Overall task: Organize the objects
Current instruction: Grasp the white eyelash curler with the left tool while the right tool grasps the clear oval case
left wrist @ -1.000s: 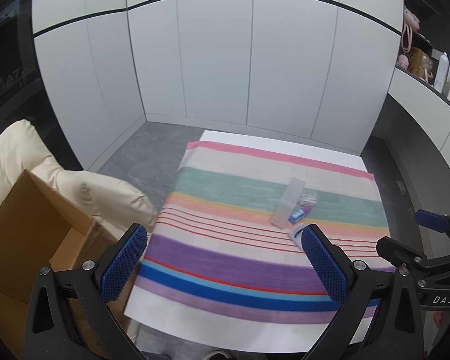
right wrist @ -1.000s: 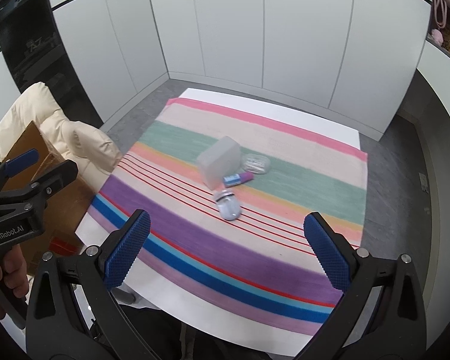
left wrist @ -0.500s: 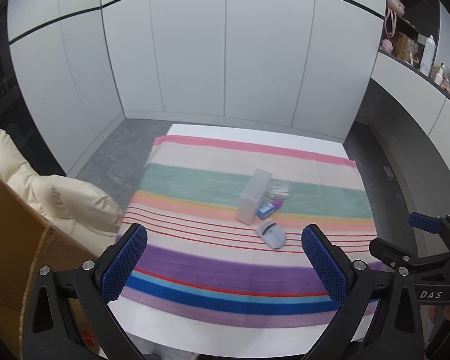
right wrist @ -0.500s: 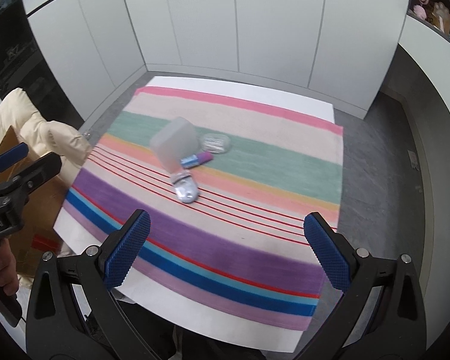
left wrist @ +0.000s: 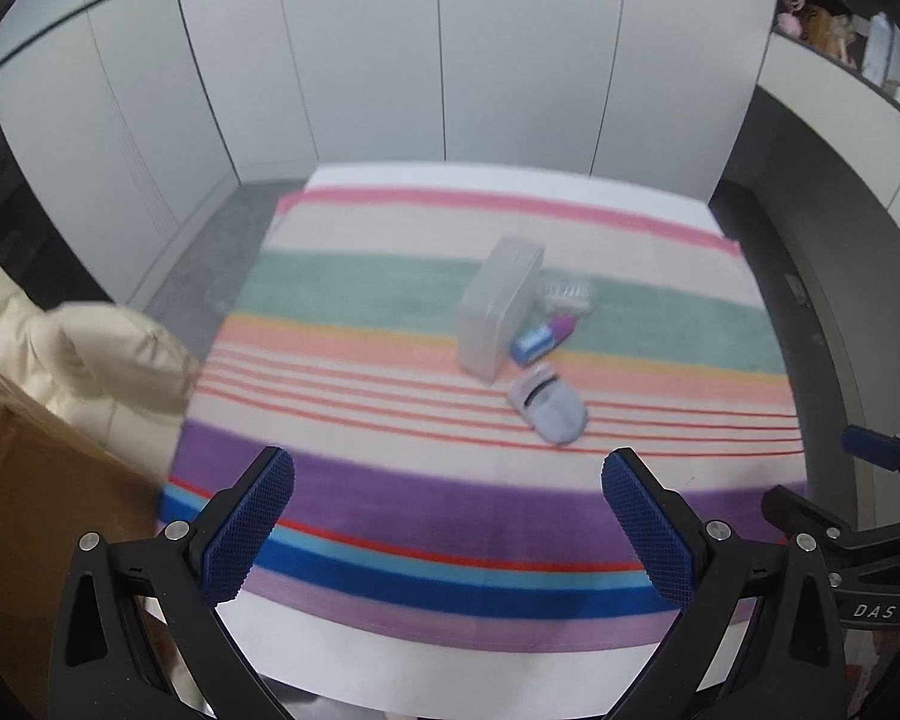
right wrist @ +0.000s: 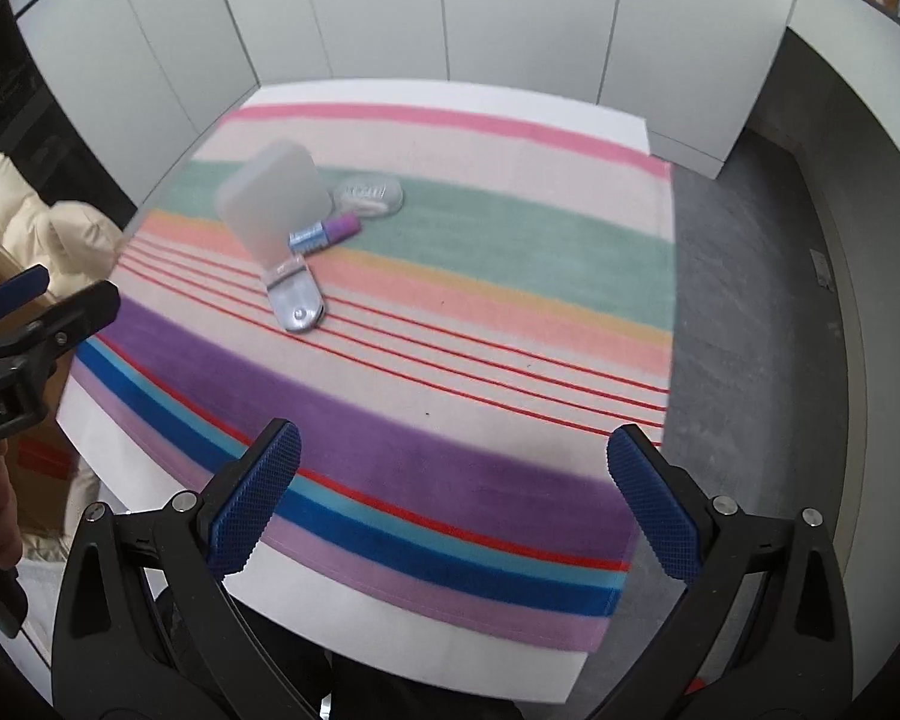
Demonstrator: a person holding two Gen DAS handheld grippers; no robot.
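Observation:
A translucent plastic box stands on a striped cloth on the table. Beside it lie a small clear oval case, a blue and purple tube and a grey-white flat item. My left gripper is open and empty above the cloth's near edge. My right gripper is open and empty, also near the front edge. Each gripper shows at the side of the other's view.
A cream padded jacket lies on a cardboard box left of the table. White cupboard doors close the back. A shelf with small items runs along the right. Grey floor lies right of the table.
Both views have shifted toward the table and the objects now look larger and closer. Both grippers stay open. The objects on the cloth have not moved.

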